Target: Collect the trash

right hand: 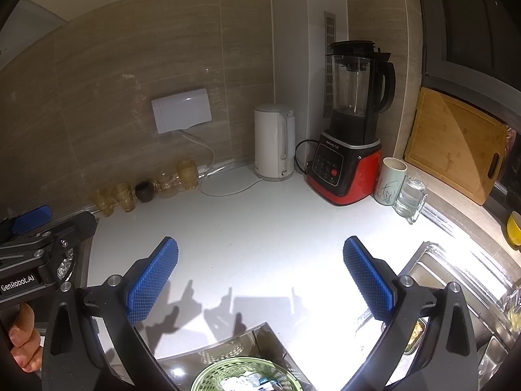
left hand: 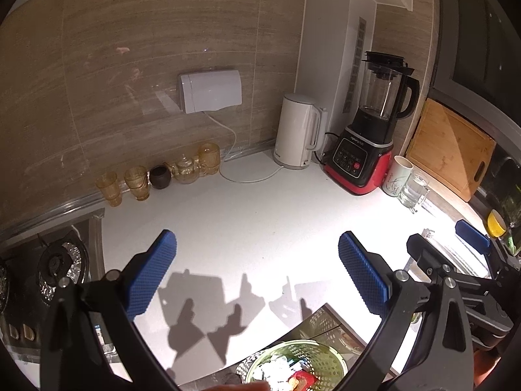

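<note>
White counter (left hand: 260,215), tiled wall (left hand: 130,65); bin (left hand: 302,365) w/ scraps, prob. trash.

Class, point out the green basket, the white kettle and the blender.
green basket (left hand: 320,356), left wrist view, perforated rim.
white kettle (right hand: 272,141), right wrist view, body.
blender (right hand: 353,81), right wrist view, jug.

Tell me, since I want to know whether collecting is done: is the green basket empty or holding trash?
Holding trash. The green basket below the counter edge contains white crumpled pieces and a red wrapper. How full it is, I cannot tell.
</note>
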The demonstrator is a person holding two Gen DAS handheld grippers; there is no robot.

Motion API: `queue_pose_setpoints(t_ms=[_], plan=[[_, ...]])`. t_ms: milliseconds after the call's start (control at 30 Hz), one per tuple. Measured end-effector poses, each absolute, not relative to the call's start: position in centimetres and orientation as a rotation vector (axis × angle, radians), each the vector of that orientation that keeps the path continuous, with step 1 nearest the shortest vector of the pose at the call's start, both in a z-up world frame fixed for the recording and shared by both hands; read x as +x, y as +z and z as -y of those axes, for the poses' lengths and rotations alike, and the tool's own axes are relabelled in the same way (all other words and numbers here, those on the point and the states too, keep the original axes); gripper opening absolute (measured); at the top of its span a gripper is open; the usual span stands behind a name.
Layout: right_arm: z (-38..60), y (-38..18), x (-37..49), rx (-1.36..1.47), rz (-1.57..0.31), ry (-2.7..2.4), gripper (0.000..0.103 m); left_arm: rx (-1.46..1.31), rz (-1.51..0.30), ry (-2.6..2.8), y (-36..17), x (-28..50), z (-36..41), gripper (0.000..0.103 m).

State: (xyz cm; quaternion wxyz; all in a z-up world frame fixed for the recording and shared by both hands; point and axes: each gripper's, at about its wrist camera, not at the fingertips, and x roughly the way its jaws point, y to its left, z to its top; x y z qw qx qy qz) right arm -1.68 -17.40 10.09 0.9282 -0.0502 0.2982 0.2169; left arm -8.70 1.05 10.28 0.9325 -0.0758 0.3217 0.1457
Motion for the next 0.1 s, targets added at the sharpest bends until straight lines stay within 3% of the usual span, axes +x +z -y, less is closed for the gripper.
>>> queue_pose_setpoints(t_ms=[100], plan=[[17.31, 9.90, -1.76, -0.102, -0.613, 0.442, 0.101, -0.151, -0.665, 0.296, 10.04, -8.70, -1.00, 0.095]])
